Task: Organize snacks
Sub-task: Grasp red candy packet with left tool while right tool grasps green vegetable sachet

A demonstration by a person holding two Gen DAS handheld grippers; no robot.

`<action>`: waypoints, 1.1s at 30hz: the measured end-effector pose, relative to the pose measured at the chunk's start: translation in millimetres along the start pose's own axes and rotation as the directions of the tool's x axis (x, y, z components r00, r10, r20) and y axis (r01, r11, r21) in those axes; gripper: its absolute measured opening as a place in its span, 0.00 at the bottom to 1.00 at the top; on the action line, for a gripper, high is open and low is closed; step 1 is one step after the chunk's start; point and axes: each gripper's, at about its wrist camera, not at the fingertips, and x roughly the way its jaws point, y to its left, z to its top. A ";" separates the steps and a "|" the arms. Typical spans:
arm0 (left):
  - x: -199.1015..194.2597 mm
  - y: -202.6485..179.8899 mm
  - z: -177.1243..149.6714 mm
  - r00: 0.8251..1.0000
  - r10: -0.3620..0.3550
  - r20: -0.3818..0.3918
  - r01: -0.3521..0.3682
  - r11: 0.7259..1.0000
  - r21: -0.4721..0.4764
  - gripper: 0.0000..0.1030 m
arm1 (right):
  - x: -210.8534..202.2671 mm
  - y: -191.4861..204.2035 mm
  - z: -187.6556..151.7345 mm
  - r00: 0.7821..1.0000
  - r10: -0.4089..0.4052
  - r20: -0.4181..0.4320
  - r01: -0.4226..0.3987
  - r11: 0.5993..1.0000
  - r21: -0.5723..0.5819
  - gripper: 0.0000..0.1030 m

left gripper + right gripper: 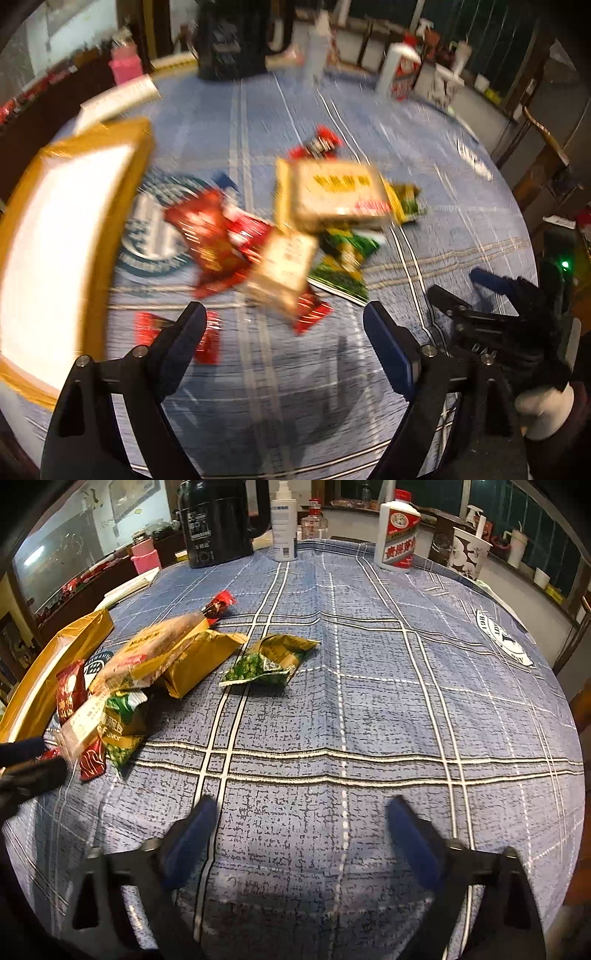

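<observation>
Gold-rimmed tray [55, 657] at the table's left edge. Beside it, heaped snack packets [147, 664]; green packet [269, 661] set apart, long axis left-right. Blue plaid tablecloth [369, 720] bare rightward (bottles along the far edge). Left gripper [284, 321] released, empty; right gripper [303, 812] likewise.
</observation>
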 end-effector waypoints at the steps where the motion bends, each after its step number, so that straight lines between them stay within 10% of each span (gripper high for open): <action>1: -6.9 9.1 1.0 1.000 0.014 0.023 -0.013 1.000 -0.009 0.85 | -3.4 -0.6 1.1 1.000 0.007 0.006 -0.007 1.000 0.012 0.80; 11: 14.5 67.7 25.4 1.000 -0.020 -0.022 0.016 0.983 -0.183 0.77 | -7.8 48.3 38.0 0.957 0.288 0.017 -0.289 0.955 0.065 0.78; 24: 54.9 59.7 50.7 0.995 -0.069 -0.066 0.061 0.993 -0.104 0.64 | 27.0 84.8 51.3 0.968 0.251 -0.026 -0.247 0.964 0.094 0.47; 27: 63.7 58.9 46.8 0.993 -0.079 -0.092 0.070 0.993 -0.091 0.30 | 27.8 85.0 49.5 0.965 0.262 -0.027 -0.259 0.961 0.097 0.32; 33: 49.4 54.1 41.3 0.994 -0.089 -0.064 0.085 0.994 -0.065 0.27 | 20.7 78.8 43.6 0.955 0.295 -0.018 -0.290 0.948 0.134 0.30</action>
